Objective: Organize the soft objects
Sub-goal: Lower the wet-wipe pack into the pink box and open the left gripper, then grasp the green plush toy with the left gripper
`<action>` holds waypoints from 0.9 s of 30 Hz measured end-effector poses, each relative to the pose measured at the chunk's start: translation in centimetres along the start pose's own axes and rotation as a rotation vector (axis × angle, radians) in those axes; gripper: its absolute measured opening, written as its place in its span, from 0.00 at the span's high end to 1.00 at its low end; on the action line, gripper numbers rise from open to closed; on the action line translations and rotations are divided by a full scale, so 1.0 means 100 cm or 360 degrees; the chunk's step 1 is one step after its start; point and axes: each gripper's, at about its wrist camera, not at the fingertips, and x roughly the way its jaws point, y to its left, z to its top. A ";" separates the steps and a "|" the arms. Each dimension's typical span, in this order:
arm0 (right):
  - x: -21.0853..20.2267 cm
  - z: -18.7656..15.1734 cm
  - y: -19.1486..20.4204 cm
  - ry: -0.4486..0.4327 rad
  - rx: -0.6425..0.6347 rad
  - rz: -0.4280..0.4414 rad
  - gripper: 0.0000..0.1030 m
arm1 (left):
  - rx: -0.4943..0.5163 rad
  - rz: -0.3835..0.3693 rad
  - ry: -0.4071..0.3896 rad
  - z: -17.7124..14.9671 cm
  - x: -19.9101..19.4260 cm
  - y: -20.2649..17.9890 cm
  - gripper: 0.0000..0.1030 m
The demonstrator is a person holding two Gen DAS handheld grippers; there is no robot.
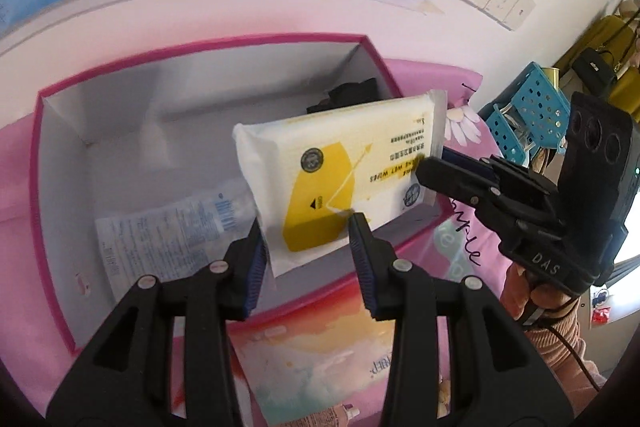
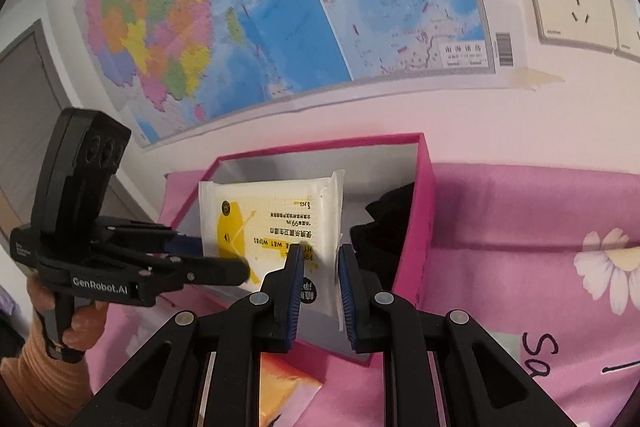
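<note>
While both tongs carry the wet-wipes pack (image 1: 340,183) above the pink box (image 1: 36,163), I judge the step in hand to be lowering it inside, and doing that well means sinking both hands together so the soft pack does not twist or buckle. Nearest me, the left tongs (image 1: 306,227) are closed partway on the pack's lower sealed edge, the blue pads pressing on either side of the yellow panel; the right tongs (image 2: 320,255) are nearly closed, pinching the flat seam at the other end. I would keep the pack level, aim for the bare white floor in the middle of the box, and let go only once it rests there. Below the pack, a clear printed plastic pouch (image 1: 168,239) already lies flat on the box floor, and farther back a bundle of black fabric (image 2: 384,227) sits in the corner against the wall of the box. Beyond, the box stands on a pink floral bedsheet (image 2: 540,227) under a wall map (image 2: 280,7).
</note>
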 end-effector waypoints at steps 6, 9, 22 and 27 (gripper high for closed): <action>-0.002 -0.004 0.006 0.0016 -0.0037 -0.0158 0.75 | -0.0026 0.0116 0.0051 -0.002 0.014 0.006 0.55; -0.013 -0.007 0.015 -0.0029 -0.0085 -0.0206 0.69 | -0.0025 0.0128 0.0025 -0.006 0.006 0.008 0.55; -0.071 -0.052 0.059 -0.0059 -0.0211 0.0152 0.53 | 0.0182 0.0087 -0.0318 -0.079 -0.092 -0.019 0.54; -0.075 -0.079 0.085 0.0050 -0.0235 0.0397 0.46 | 0.0145 0.0067 -0.0352 -0.124 -0.111 -0.016 0.54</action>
